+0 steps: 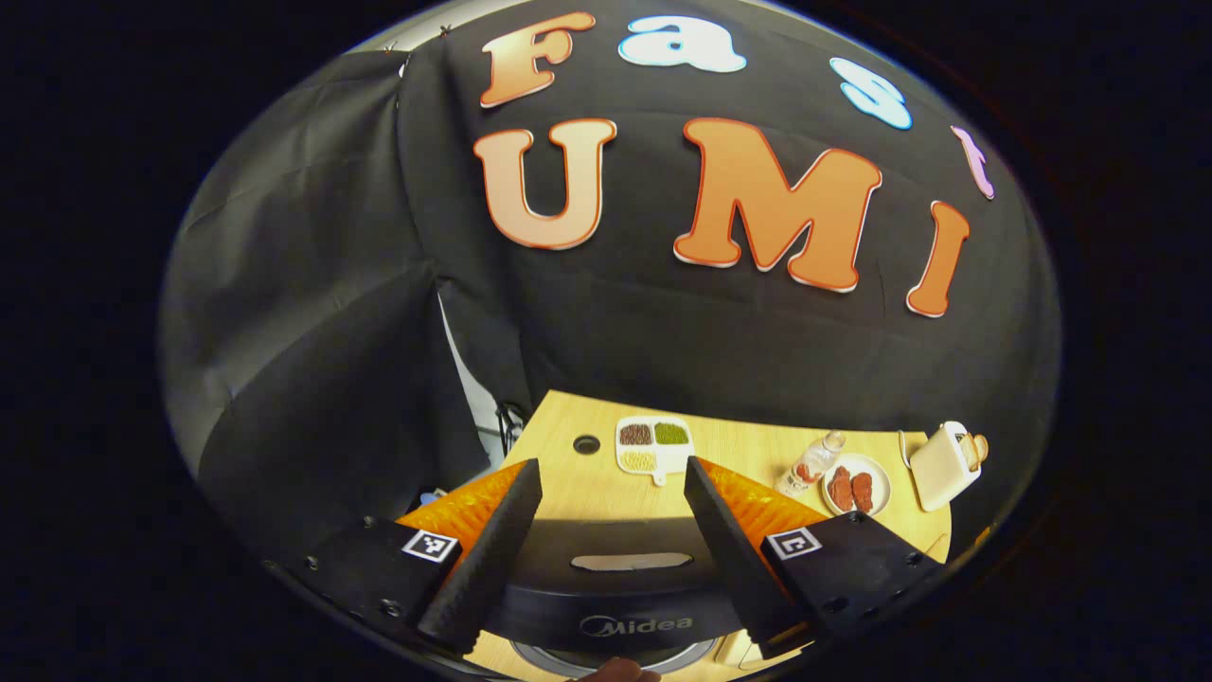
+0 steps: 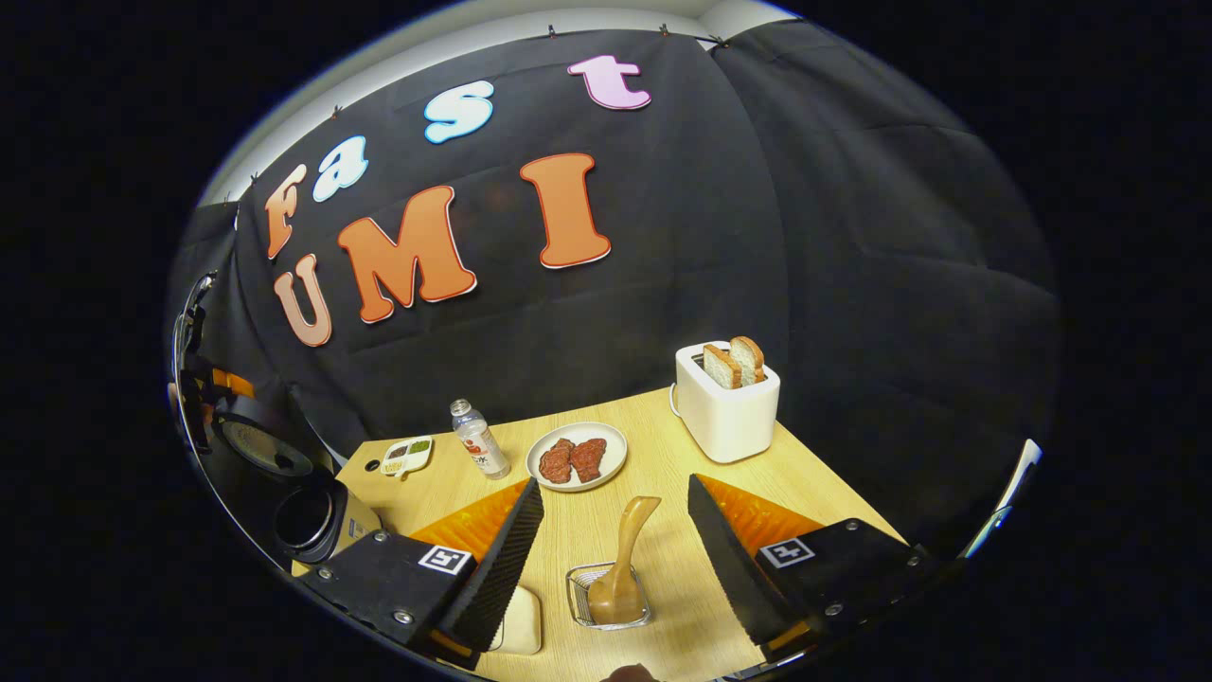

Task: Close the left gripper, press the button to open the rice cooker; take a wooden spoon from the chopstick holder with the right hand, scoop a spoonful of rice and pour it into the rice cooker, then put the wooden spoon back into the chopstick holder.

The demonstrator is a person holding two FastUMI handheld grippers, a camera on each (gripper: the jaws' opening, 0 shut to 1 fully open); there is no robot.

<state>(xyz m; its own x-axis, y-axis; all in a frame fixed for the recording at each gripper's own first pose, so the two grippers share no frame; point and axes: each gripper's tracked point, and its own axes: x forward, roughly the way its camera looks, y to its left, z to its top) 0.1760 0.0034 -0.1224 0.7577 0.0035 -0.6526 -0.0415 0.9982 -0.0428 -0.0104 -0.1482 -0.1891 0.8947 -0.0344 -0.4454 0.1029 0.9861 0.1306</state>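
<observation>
Table (image 2: 653, 445): wooden spoon (image 2: 620, 568) between open right hand-held gripper (image 2: 611, 568) fingers.

In the right gripper view, the curved wooden spoon (image 2: 620, 568) stands in the small wire chopstick holder (image 2: 608, 597), between the right gripper's (image 2: 614, 559) two fingers. Past it lies the round white plate (image 2: 577, 455), with the boxy white toaster (image 2: 726, 403) to its right.
</observation>
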